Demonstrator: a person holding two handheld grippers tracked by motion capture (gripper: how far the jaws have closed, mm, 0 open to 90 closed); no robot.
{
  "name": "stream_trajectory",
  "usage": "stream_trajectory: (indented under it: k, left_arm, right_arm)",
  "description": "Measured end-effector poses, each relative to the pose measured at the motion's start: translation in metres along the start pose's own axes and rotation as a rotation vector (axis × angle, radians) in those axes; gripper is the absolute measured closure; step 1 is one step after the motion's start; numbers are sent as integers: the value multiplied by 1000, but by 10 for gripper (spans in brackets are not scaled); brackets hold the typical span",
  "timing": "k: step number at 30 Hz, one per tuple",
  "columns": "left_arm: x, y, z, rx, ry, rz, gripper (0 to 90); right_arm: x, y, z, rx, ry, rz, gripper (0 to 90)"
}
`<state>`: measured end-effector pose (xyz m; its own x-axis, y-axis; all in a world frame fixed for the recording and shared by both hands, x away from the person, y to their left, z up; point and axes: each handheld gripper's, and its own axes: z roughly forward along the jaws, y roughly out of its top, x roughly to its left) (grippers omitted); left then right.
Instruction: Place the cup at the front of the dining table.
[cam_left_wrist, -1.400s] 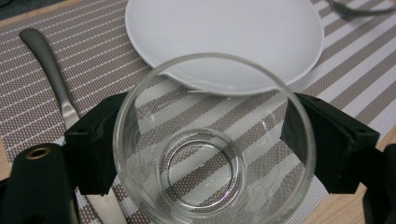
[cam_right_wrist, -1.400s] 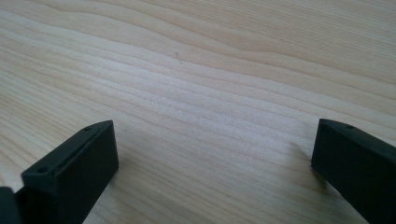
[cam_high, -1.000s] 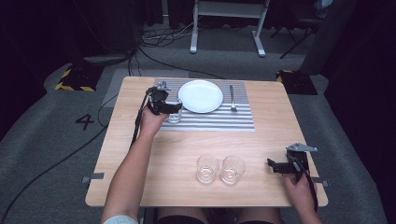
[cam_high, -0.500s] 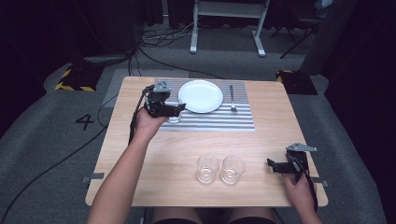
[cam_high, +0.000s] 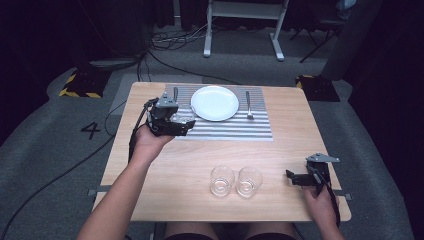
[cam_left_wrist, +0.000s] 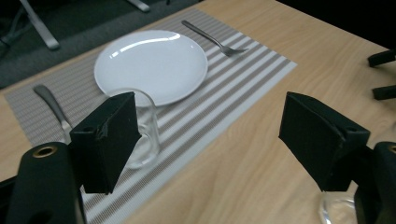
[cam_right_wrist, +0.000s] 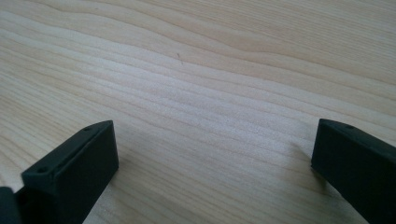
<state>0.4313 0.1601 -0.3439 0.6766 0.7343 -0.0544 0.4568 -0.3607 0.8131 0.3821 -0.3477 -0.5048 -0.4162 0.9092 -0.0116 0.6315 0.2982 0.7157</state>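
Observation:
A clear glass (cam_left_wrist: 145, 122) stands upright on the striped placemat (cam_left_wrist: 243, 79), just left of the white plate (cam_left_wrist: 152, 65). My left gripper (cam_left_wrist: 210, 126) is open around that spot; the glass sits just beyond its left jaw and is partly hidden by it, with nothing clamped. In the high view the left gripper (cam_high: 181, 125) hovers at the placemat's left part beside the glass (cam_high: 186, 117). A fork (cam_high: 248, 105) lies right of the plate (cam_high: 215, 102) and a knife (cam_high: 175, 93) left of it. My right gripper (cam_high: 300, 177) rests open on bare wood (cam_right_wrist: 215, 154) near the front right corner.
Two more empty glasses (cam_high: 222, 180) (cam_high: 249, 181) stand side by side near the table's front edge, between the two hands. One of them shows at the left gripper view's lower right (cam_left_wrist: 336, 212). Dark floor with cables surrounds the table (cam_high: 290, 130).
The left hand and gripper have shifted a little toward the person, away from the table's far edge; the glass stays on the placemat. The right gripper has not moved.

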Motion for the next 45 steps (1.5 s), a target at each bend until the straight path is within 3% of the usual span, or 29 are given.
stream_trajectory:
  k: [1, 4, 8, 14, 20, 25, 45]
  left_arm:
    - [-1, -3, -3, 4, -12, -1, 199]
    - [-4, -7, -10, 3, 14, 9, 199]
    - [-8, -14, -23, -18, 12, 7, 198]
    - [-16, -24, -38, -6, 41, 49, 192]
    - [-25, -43, -45, 15, 36, 79, 187]
    - [-30, -61, -42, 8, 55, 55, 190]
    - [-40, -122, -41, 43, 53, 76, 192]
  right_arm:
    - [0, 0, 0, 0, -1, 0, 5]
    - [0, 0, 0, 0, -1, 1, 5]
    - [0, 0, 0, 1, 0, 2, 5]
    - [0, 0, 0, 0, 0, 1, 5]
    - [0, 0, 0, 1, 0, 2, 5]
    - [0, 0, 0, 1, 0, 3, 5]
    - [1, 0, -1, 5, 0, 8, 5]
